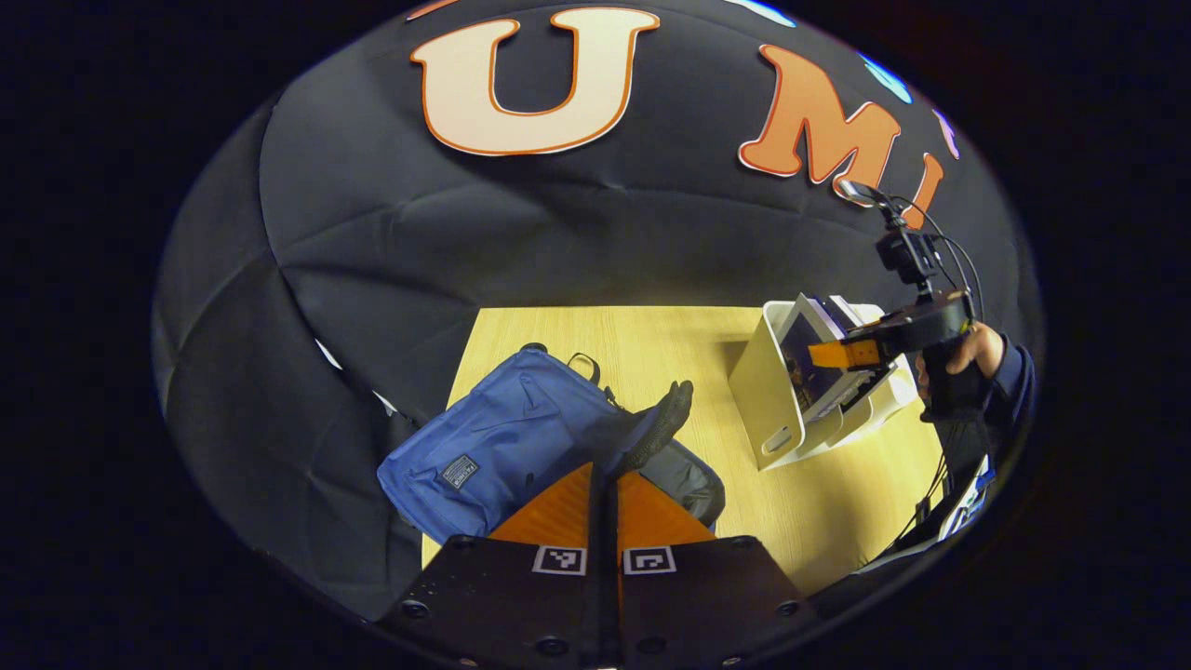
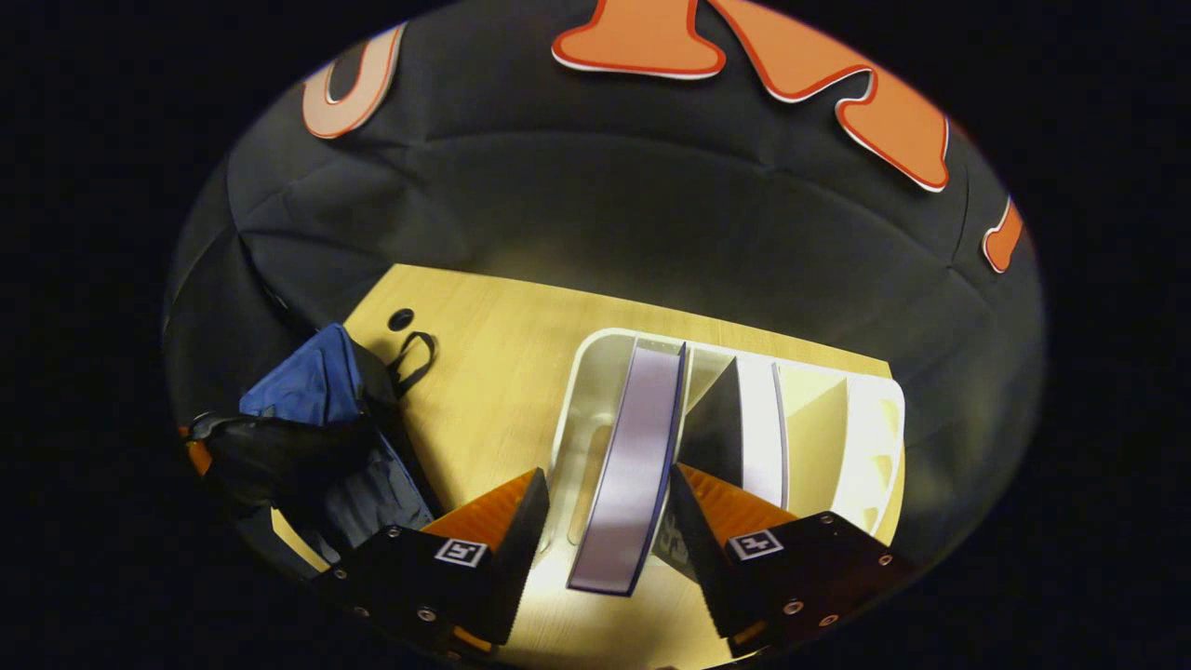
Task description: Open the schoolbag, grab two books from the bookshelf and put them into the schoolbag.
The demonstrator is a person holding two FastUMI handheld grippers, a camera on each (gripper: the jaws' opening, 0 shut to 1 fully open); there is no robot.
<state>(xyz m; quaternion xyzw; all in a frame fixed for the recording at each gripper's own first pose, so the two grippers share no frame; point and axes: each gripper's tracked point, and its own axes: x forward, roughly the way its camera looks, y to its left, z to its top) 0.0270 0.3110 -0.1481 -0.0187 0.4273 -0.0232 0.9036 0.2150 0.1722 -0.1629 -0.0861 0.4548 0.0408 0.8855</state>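
Jaws of the right gripper spread astride a book in the bookshelf, left gripper pinching the schoolbag flap: close squarely on the covers.

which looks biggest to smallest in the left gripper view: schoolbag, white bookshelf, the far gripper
1. schoolbag, the widest thing on the table.
2. white bookshelf, clearly smaller than the bag.
3. far gripper, over the shelf, smallest.
The bag lies nearer the camera, so its lead over the shelf may be partly nearness.

Table; schoolbag; bookshelf
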